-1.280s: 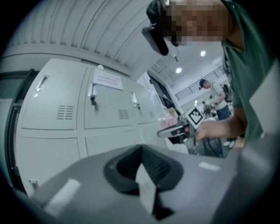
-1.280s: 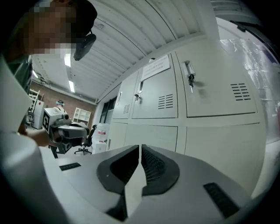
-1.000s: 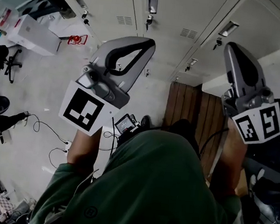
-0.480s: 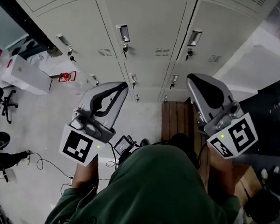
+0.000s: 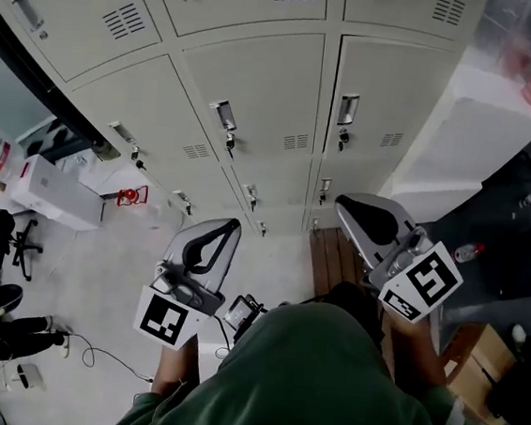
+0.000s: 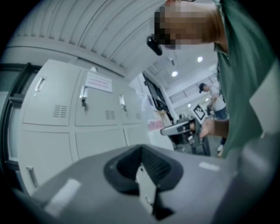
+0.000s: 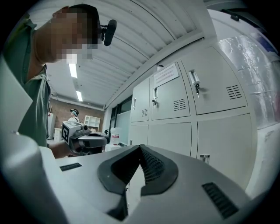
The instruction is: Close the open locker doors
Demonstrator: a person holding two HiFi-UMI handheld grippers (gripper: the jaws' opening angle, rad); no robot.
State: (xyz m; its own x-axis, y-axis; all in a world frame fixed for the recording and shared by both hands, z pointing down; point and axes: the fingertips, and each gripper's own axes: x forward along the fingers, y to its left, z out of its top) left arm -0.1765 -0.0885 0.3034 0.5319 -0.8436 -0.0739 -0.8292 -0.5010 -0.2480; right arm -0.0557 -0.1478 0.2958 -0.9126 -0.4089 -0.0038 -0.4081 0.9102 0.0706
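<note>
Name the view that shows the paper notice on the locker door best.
The right gripper view: the notice is sharp and unobstructed on an upper door. The left gripper view shows the same notice blurrier. The head view misses it.

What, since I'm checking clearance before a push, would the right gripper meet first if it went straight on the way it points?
Most likely the closed grey locker door straight ahead of the right gripper, whose jaws are shut; nothing shows between. Depth is hard to judge.

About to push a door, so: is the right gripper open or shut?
Shut. In the right gripper view, the right gripper has its jaws touching at the tips, with nothing between them.
</note>
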